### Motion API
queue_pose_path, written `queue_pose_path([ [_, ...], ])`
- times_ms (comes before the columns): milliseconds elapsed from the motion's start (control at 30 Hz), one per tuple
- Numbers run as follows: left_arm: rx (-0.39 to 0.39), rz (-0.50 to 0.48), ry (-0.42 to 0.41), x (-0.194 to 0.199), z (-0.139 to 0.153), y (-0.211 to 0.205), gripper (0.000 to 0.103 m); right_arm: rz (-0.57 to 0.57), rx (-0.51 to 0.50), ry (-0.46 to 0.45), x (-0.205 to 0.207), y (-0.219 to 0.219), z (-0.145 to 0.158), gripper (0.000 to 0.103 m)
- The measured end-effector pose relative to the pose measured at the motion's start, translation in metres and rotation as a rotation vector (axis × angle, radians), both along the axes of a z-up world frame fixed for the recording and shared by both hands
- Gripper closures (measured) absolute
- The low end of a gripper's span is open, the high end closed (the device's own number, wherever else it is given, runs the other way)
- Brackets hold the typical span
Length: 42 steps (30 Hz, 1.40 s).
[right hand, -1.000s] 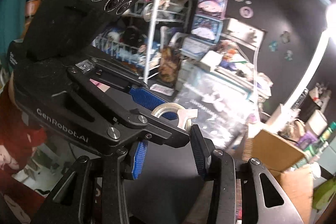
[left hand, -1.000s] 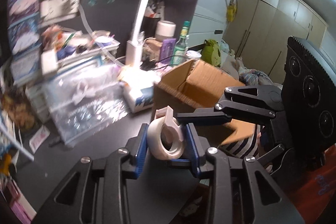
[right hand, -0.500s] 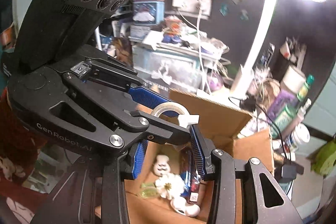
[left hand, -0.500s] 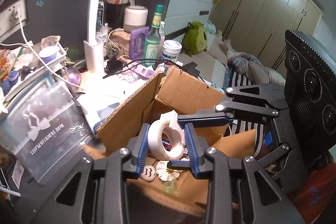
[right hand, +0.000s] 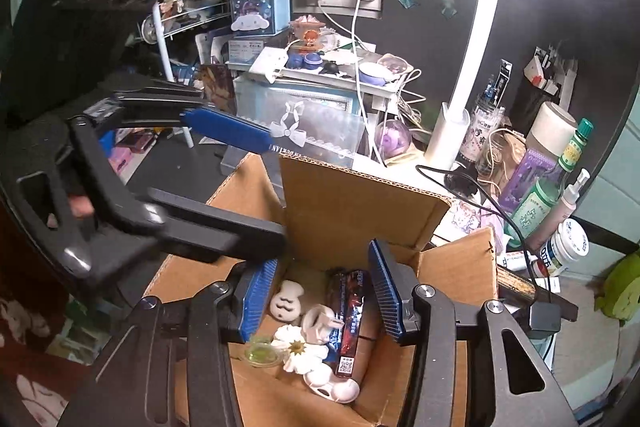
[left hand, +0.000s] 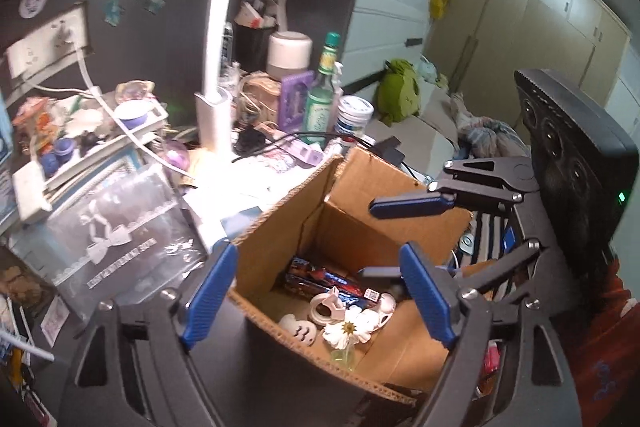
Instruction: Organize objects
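The white roll of tape with its plastic dispenser point(left hand: 326, 307) lies on the floor of the open brown cardboard box point(left hand: 280, 211), directly below both empty, opening tools: left tool point(left hand: 316, 297), right tool point(right hand: 320, 291).

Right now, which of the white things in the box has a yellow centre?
The flower, lying at the near end of the box; the tape roll and ghost-like figure beside it are plain white.

The cardboard box point(left hand: 360, 227) is open on top. Its raised flaps point(right hand: 352, 203) and the crowded desk clutter point(left hand: 120, 131) block the sides.
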<state>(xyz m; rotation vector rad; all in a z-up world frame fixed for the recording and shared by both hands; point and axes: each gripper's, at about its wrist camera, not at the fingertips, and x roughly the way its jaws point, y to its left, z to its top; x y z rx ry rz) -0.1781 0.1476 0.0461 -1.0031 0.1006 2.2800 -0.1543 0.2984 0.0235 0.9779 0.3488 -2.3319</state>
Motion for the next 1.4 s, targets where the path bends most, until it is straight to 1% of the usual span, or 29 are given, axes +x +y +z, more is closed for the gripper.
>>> queue_pose_path([
  [33, 0.001, 0.011, 0.013, 0.003, 0.001, -0.003, 0.021, 0.003, 0.000, 0.000, -0.001, 0.001, 0.001, 0.054],
  [100, 0.006, 0.041, 0.052, 0.014, 0.006, -0.009, 0.013, 0.010, 0.001, 0.008, -0.001, 0.002, 0.005, 0.043],
  [133, 0.009, 0.060, 0.080, 0.020, 0.009, -0.014, 0.011, 0.010, 0.001, 0.020, -0.001, 0.003, 0.007, 0.041],
  [200, 0.010, 0.113, 0.143, 0.035, 0.015, -0.022, 0.001, 0.011, 0.000, 0.073, 0.003, 0.004, 0.012, 0.023],
  [267, 0.008, 0.168, 0.199, 0.050, 0.019, -0.029, 0.001, 0.032, -0.012, 0.127, 0.010, 0.005, 0.018, 0.012],
  [400, 0.003, 0.289, 0.304, 0.077, 0.021, -0.042, 0.001, 0.098, -0.062, 0.200, 0.024, 0.006, 0.025, 0.000],
  [467, 0.013, 0.355, 0.341, 0.088, 0.018, -0.049, 0.001, 0.119, -0.124, 0.224, 0.030, 0.008, 0.028, 0.000],
  [567, 0.028, 0.431, 0.373, 0.099, 0.008, -0.060, 0.001, 0.143, -0.192, 0.212, 0.033, 0.010, 0.028, 0.000],
  [667, 0.025, 0.522, 0.384, 0.103, -0.008, -0.071, 0.001, 0.137, -0.203, 0.227, 0.040, 0.008, 0.020, 0.000],
  [733, 0.023, 0.547, 0.368, 0.103, -0.019, -0.078, 0.001, 0.142, -0.200, 0.237, 0.043, 0.004, 0.014, 0.000],
  [833, 0.024, 0.565, 0.346, 0.105, -0.030, -0.083, 0.001, 0.147, -0.203, 0.233, 0.045, 0.001, 0.005, 0.000],
  [900, 0.016, 0.576, 0.346, 0.106, -0.034, -0.085, 0.001, 0.144, -0.210, 0.226, 0.045, -0.001, 0.001, 0.000],
  [933, 0.012, 0.580, 0.348, 0.107, -0.035, -0.085, 0.001, 0.143, -0.213, 0.240, 0.047, -0.001, 0.001, 0.000],
  [1000, 0.009, 0.584, 0.350, 0.108, -0.035, -0.085, 0.001, 0.138, -0.230, 0.258, 0.049, 0.001, 0.004, 0.000],
  [1100, 0.008, 0.586, 0.352, 0.109, -0.035, -0.085, 0.001, 0.126, -0.238, 0.227, 0.044, 0.001, 0.003, 0.000],
  [1400, 0.003, 0.592, 0.357, 0.110, -0.033, -0.089, 0.001, 0.106, -0.246, 0.216, 0.043, 0.001, 0.004, 0.000],
])
